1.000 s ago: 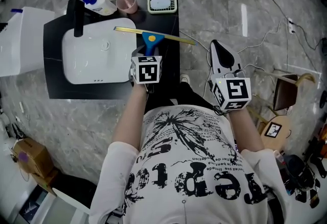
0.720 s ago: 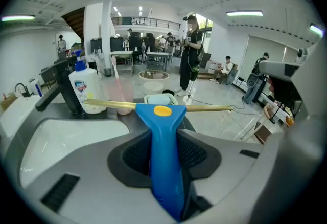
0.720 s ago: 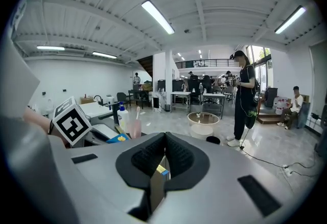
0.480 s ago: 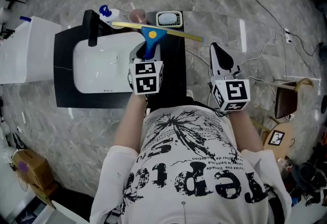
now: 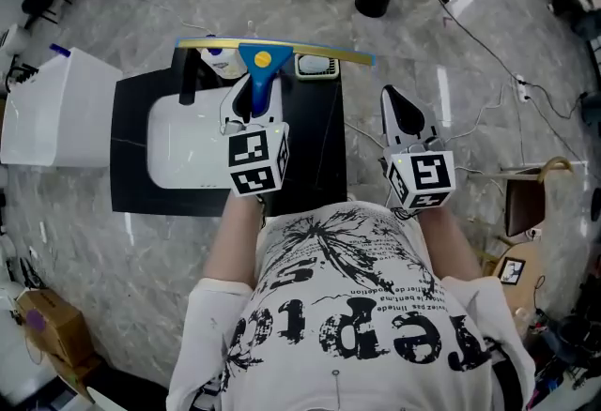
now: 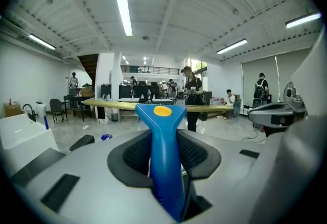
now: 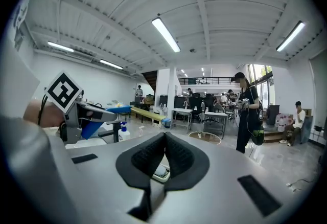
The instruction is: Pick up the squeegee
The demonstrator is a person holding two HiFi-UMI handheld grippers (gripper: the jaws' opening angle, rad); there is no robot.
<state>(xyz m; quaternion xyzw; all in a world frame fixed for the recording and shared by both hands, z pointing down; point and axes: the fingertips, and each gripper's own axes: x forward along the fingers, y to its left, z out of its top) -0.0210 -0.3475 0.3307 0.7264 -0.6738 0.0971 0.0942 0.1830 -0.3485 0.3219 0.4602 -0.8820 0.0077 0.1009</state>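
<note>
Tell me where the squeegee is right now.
Head view, upper centre: the squeegee is clamped by its blue handle in the left gripper jaws, its blade above the white sink's far side.

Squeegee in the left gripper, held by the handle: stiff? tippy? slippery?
Probably stiff: the squeegee blade runs straight, unsupported. Likely light, as the left gripper carries it by the handle alone. The wide blade beyond the fingers may lever it round, and the smooth plastic handle could slip.

White T-shirt [image 5: 357, 306], black splatter print (lettering, apparently); left gripper [image 5: 248, 107], right gripper [image 5: 394, 99] pale grey, square-coded markings.
</note>
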